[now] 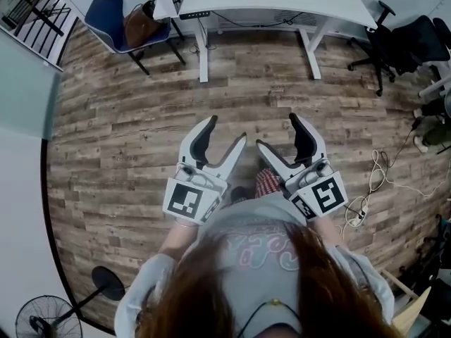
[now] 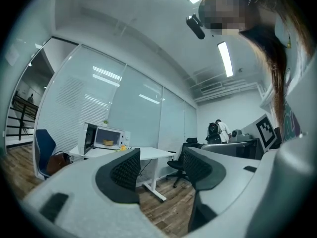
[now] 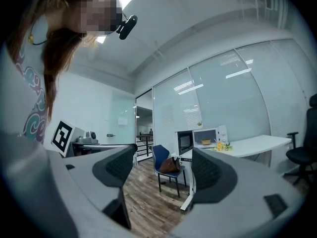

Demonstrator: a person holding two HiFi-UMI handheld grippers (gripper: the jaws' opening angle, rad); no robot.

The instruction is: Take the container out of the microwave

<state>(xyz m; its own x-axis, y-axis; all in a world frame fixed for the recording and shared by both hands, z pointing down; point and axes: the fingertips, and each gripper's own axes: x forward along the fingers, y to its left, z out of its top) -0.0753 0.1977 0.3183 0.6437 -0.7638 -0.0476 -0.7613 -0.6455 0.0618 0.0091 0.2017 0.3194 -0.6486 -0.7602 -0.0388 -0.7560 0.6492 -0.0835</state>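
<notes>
Gaping wide with nothing between their fingers, the left gripper (image 1: 225,131) and right gripper (image 1: 276,131) point level over wood floor, well short of the desk (image 1: 282,2) at twelve o'clock. The microwave (image 2: 106,138) stands on that desk, at nine o'clock in the left gripper view, its door open. The small yellowish shape inside is probably the container (image 2: 108,143), though it is too tiny to be sure. To do the approach well, walk close first, pass clear of the blue chair (image 1: 109,16) at ten o'clock, then enter the cavity straight and level, away from the door.
</notes>
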